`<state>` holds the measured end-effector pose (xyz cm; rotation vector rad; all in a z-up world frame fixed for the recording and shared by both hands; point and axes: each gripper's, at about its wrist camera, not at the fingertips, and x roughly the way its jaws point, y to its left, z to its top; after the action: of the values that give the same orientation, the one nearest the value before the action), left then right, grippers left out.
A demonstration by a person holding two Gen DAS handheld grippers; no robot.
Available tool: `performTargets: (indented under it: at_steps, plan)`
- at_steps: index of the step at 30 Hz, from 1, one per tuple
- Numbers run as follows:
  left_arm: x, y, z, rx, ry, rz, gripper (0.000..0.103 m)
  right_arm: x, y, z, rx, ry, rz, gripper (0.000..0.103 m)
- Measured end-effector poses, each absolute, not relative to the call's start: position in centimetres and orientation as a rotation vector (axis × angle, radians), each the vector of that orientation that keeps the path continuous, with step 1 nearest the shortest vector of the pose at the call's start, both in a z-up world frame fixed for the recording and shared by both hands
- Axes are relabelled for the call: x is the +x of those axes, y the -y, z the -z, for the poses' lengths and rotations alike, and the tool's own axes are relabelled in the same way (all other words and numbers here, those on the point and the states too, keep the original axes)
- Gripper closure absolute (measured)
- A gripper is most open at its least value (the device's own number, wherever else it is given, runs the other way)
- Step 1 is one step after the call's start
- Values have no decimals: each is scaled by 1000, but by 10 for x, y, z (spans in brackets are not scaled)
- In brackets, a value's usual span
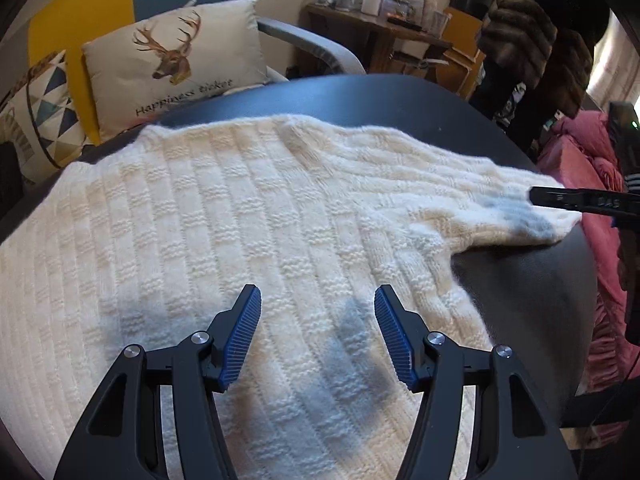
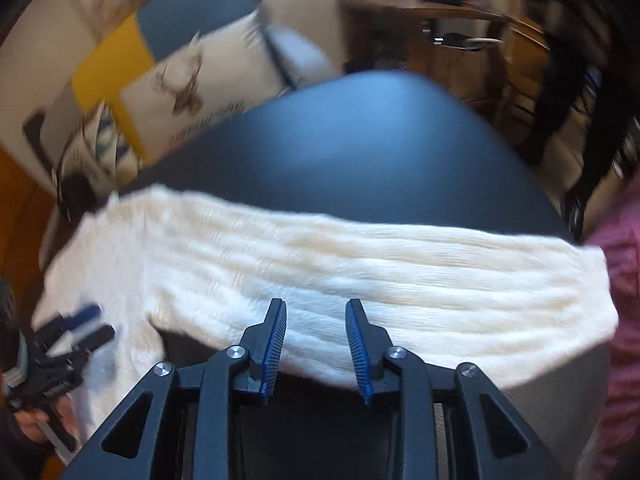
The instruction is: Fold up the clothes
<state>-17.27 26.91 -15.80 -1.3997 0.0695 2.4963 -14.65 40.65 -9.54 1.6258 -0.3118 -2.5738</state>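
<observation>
A cream knitted sweater (image 1: 200, 220) lies flat on the dark round table (image 1: 520, 288). Its sleeve (image 1: 460, 184) stretches out to the right, as far as the table's edge. My left gripper (image 1: 318, 294) hovers open just above the sweater's body, with nothing between its blue pads. In the right wrist view, which is blurred, the sleeve (image 2: 400, 272) runs across the table (image 2: 360, 140). My right gripper (image 2: 316, 304) stands open over its near edge, the pads apart and not pinching the knit. One dark finger (image 1: 560, 198) of it shows by the cuff. The left gripper (image 2: 76, 328) appears at the lower left.
A deer-print pillow (image 1: 176, 60) and a patterned pillow (image 1: 40, 112) sit behind the table on a grey chair. A cluttered wooden desk (image 1: 380, 32) stands at the back. Pink fabric (image 1: 580, 152) and dark fur clothing (image 1: 520, 48) crowd the right side.
</observation>
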Motion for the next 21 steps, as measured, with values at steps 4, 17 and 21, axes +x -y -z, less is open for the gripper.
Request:
performTargets:
  at_steps: [4, 17, 21]
  plan:
    - [-170, -275, 169, -1397, -204, -2474, 41, -146, -393, 118, 1785, -13, 2579, 77]
    - [-176, -302, 165, -1374, -290, -2389, 41, -138, -398, 117, 1858, 3, 2574, 77]
    - [-184, -298, 155, -1339, -196, -2373, 41, -161, -414, 92, 1708, 226, 2650, 77]
